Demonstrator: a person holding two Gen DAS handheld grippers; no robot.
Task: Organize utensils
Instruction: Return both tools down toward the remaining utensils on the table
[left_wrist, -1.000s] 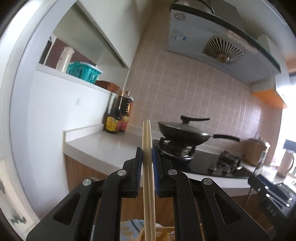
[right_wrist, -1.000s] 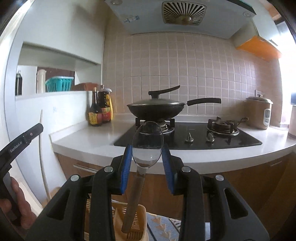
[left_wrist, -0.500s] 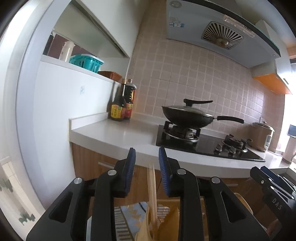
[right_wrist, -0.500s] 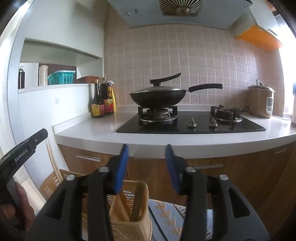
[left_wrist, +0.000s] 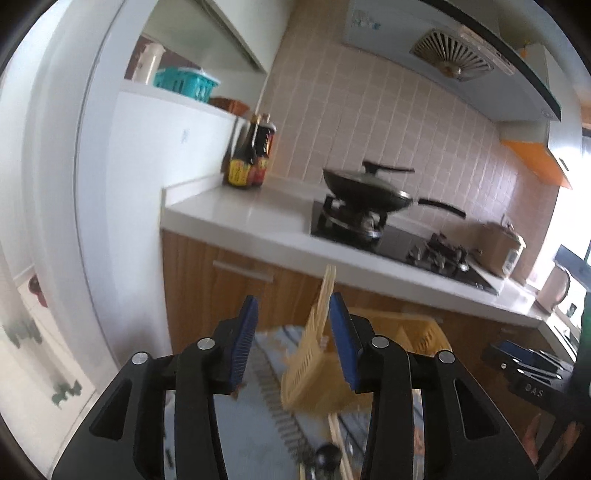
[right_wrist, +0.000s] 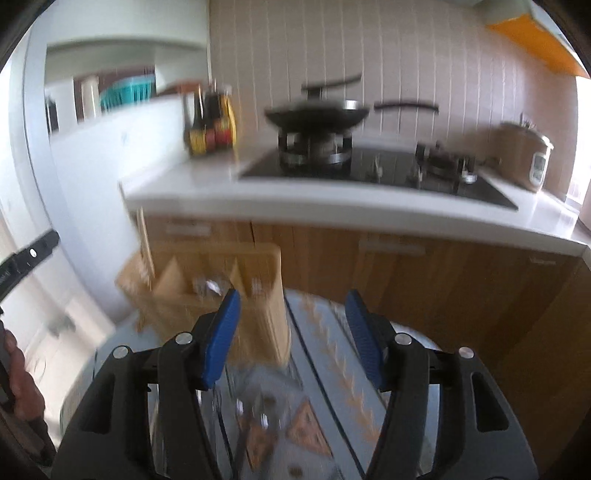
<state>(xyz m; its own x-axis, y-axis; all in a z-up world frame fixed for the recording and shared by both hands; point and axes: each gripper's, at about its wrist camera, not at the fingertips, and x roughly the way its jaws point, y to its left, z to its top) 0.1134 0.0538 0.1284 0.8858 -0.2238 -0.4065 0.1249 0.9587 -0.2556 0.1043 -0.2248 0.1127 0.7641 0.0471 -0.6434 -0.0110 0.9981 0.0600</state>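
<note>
A tan slatted utensil holder (left_wrist: 314, 373) stands on a patterned cloth, seen also in the right wrist view (right_wrist: 207, 291). Pale wooden chopsticks (left_wrist: 327, 291) stand in its left compartment and also show in the right wrist view (right_wrist: 142, 240). A metal spoon (right_wrist: 210, 286) sits in a middle compartment. My left gripper (left_wrist: 291, 339) is open and empty above the holder. My right gripper (right_wrist: 291, 332) is open and empty, in front of the holder. Both views are blurred.
More utensils lie on the cloth near me (right_wrist: 255, 417), with loose chopsticks and a dark utensil below the left gripper (left_wrist: 332, 443). Behind stand a wooden cabinet with a white counter (right_wrist: 332, 199), sauce bottles (left_wrist: 251, 155), a wok on the stove (left_wrist: 365, 188) and a rice cooker (right_wrist: 524, 155).
Both grippers opened: the left let the chopsticks drop into the holder, the right let the spoon drop in. Both cameras have since tilted down toward the holder and the cloth.
</note>
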